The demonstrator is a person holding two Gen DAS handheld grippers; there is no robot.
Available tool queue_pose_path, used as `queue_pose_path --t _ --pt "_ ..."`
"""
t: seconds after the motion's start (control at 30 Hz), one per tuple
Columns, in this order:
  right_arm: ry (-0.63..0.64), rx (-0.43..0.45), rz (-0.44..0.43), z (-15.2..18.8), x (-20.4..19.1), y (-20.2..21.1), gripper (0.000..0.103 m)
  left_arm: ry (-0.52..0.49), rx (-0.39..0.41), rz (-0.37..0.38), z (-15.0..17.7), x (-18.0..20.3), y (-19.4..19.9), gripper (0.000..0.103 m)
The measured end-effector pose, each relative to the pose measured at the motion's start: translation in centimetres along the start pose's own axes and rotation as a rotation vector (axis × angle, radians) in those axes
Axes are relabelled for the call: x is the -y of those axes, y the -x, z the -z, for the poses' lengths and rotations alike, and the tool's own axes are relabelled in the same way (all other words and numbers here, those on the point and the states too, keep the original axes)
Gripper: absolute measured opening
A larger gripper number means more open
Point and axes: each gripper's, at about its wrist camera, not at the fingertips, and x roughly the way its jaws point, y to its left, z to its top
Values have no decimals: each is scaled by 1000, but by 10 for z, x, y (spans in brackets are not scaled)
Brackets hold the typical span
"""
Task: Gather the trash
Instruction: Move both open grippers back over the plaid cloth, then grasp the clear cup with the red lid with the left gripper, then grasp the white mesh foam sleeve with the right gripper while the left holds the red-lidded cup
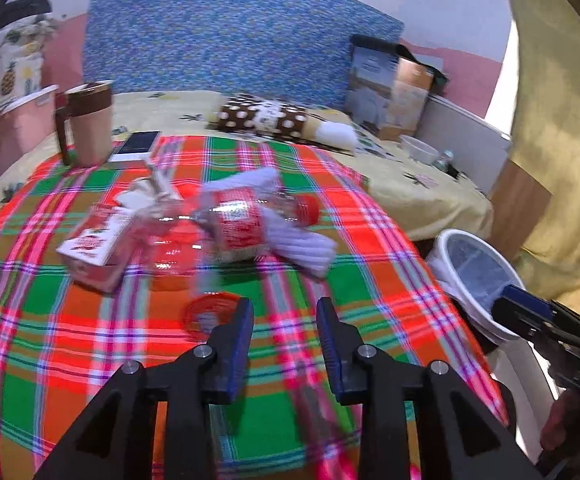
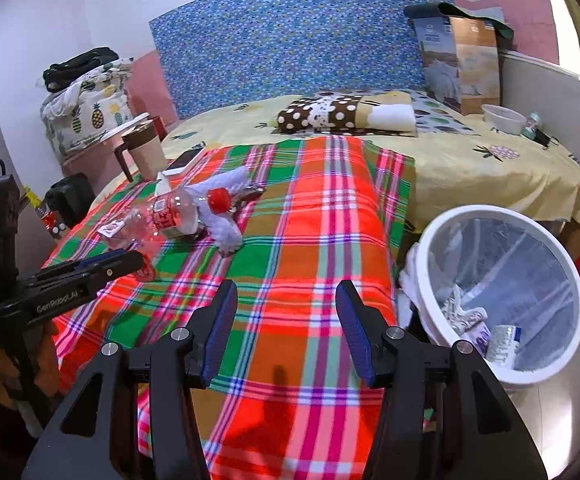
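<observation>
On the plaid cloth (image 1: 89, 340) lie a clear plastic bottle (image 1: 245, 220) with a red label and red cap, a small red-and-white carton (image 1: 93, 244), a white sock (image 1: 302, 240) and a red round lid (image 1: 205, 312). My left gripper (image 1: 285, 316) is open and empty, just in front of the lid and short of the bottle. My right gripper (image 2: 285, 304) is open and empty over the cloth's right part, beside the white trash bin (image 2: 502, 292). The bottle (image 2: 169, 216) and sock (image 2: 225, 232) also show in the right wrist view, far left.
The bin (image 1: 478, 280) stands off the bed's right edge and holds crumpled paper and a can. A brown-lidded mug (image 1: 89, 124) and a phone (image 1: 137, 144) sit at the cloth's far left. A dotted pillow (image 1: 265, 118) and a box (image 1: 390, 92) lie behind.
</observation>
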Motion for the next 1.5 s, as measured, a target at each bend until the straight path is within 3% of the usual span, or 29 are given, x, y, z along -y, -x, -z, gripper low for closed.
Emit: queue_pose_path --t 0.17,0.33,0.77,1.27,1.33,1.37,1.4,1.5 --pt "29 -13 -17 -5 -9 -10 53 41 5 -59 -3 -22 -5 46" --pt "45 -31 -28 -9 -13 -21 53 62 -24 -79 -4 -34 -19 46" --pt "92 -95 -69 -19 -28 -56 53 126 -117 -55 3 -51 -52 46" --pt "168 -185 -100 -37 -49 -113 53 121 -103 11 9 -61 -45 45" --pt "170 -200 -105 -36 -51 -118 49 118 -102 14 9 -61 -45 45" --pt "167 -205 -112 -35 -51 -119 35 116 -102 15 9 -61 -44 45" --pt "162 -207 -111 -34 -51 -118 30 115 -101 16 10 -61 -44 45" --pt "154 -189 -112 -33 -49 -108 24 110 -98 17 10 -61 -43 45"
